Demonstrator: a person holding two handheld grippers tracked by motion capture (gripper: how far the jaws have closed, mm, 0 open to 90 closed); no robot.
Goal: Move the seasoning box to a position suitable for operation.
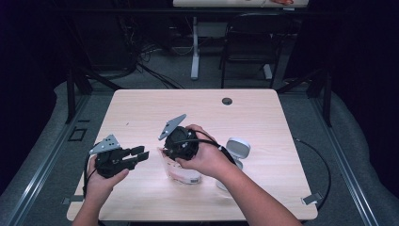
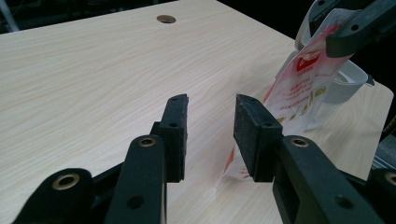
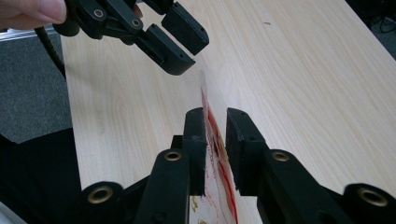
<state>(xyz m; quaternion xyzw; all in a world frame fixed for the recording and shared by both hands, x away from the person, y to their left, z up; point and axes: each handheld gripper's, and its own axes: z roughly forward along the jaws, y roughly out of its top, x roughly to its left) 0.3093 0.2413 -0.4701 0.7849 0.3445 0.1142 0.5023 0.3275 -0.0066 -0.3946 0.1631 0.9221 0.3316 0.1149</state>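
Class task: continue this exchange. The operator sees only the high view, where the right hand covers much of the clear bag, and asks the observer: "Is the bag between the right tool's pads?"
Observer: Yes. In the right gripper view the bag stands edge-on between the pads of the right tool, lying against one pad with a gap beside the other.
Operator: What is printed on it?
Observer: The left gripper view shows a red label, red lettering and small yellow marks on the clear film.
Operator: Is the left tool gripping anything?
Observer: No. In its own view the left tool has its pads apart with bare table between them.
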